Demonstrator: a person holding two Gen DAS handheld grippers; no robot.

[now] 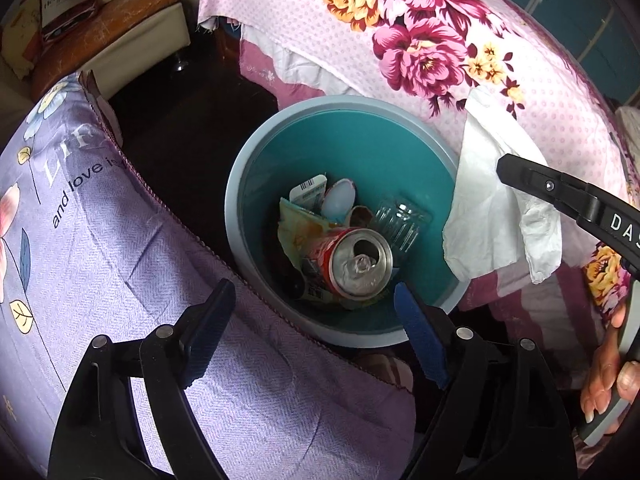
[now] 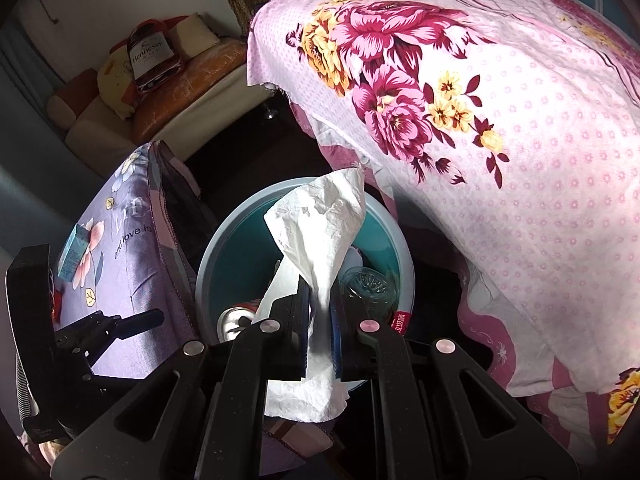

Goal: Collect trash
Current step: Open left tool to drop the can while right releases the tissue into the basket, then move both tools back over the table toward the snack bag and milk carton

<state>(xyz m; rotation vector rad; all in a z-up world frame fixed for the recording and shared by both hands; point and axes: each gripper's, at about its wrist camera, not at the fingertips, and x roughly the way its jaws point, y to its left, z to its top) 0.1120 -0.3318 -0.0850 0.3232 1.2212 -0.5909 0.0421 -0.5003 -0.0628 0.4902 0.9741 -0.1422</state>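
A round bin (image 1: 256, 176) with a grey rim and teal inside stands on the dark floor between two beds. In it lie a red drink can (image 1: 352, 268), a clear plastic bottle (image 1: 400, 220), wrappers and a label. My left gripper (image 1: 316, 320) is open and empty just above the bin's near rim. My right gripper (image 2: 320, 320) is shut on a white tissue (image 2: 320, 224) and holds it over the bin (image 2: 224, 248). The tissue (image 1: 492, 208) hangs at the bin's right rim in the left wrist view.
A pink floral bedspread (image 1: 420, 40) lies right of the bin. A purple quilt (image 1: 80, 240) lies left, with a small teal box (image 2: 74, 254) on it. A sofa with a Hennessy box (image 2: 150, 56) stands at the back.
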